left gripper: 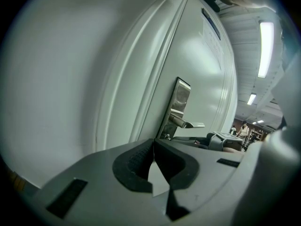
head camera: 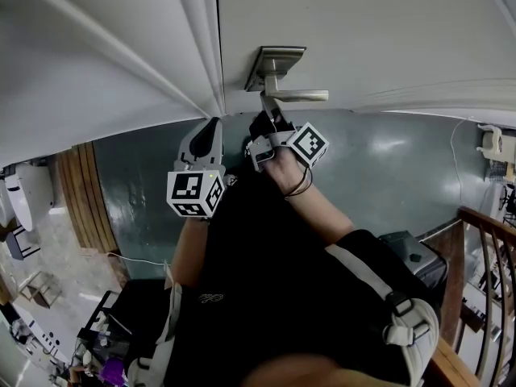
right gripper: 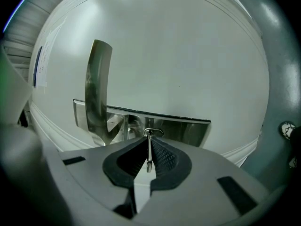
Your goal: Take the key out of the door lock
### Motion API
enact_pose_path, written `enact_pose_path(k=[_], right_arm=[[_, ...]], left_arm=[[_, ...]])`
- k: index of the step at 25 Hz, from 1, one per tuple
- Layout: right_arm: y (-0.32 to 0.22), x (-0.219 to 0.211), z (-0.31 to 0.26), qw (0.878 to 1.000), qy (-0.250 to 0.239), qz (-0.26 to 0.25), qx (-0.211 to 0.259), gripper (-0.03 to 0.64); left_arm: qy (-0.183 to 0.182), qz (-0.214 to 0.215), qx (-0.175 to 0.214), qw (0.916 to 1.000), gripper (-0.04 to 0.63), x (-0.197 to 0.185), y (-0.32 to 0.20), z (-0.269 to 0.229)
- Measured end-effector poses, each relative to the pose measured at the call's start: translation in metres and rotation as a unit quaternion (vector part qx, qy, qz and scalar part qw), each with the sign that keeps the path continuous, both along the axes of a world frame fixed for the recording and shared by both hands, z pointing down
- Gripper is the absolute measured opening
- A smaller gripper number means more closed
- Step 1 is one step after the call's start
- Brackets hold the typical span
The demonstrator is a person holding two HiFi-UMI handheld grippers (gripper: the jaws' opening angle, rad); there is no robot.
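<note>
A white door [head camera: 363, 31] carries a steel lock plate [head camera: 272, 61] with a lever handle [head camera: 298, 96]. In the right gripper view a thin metal key [right gripper: 149, 150] sticks out of the lock plate [right gripper: 181, 128] below the lever handle [right gripper: 97, 93]. My right gripper [right gripper: 149, 144] is shut on the key's head, held level at the lock. From the head view the right gripper [head camera: 269, 124] sits just under the handle and hides the key. My left gripper [head camera: 214, 127] hangs beside the door frame, shut and empty. Its closed tips [left gripper: 154, 144] point toward the lock plate [left gripper: 180, 98].
The door frame's white moulding [head camera: 193, 47] runs left of the lock. A teal floor [head camera: 387, 176] lies below. A wooden railing [head camera: 484, 248] stands at the right and a wooden panel [head camera: 76, 192] at the left. A person [left gripper: 243, 128] stands far down the hall.
</note>
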State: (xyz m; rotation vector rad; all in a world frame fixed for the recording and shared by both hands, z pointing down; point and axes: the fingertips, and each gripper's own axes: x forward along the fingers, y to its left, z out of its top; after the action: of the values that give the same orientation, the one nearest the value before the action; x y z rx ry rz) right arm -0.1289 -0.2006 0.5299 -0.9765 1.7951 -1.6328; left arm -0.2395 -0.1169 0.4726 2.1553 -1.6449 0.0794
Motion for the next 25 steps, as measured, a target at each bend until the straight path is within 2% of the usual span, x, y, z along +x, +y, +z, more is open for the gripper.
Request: enact_pose_path(k=[13, 25], right_arm=[[0.028, 0.006, 0.006, 1.000, 0.017, -0.012, 0.018, 0.029], [0.088, 0.022, 0.001, 0.999, 0.038, -0.016, 0.021, 0.029]], left_arm=[[0.000, 0.011, 0.002, 0.9999, 0.025, 0.006, 0.012, 0.008], [0.013, 0.025, -0.012, 0.9995, 0.025, 0.016, 0.051, 0.023]])
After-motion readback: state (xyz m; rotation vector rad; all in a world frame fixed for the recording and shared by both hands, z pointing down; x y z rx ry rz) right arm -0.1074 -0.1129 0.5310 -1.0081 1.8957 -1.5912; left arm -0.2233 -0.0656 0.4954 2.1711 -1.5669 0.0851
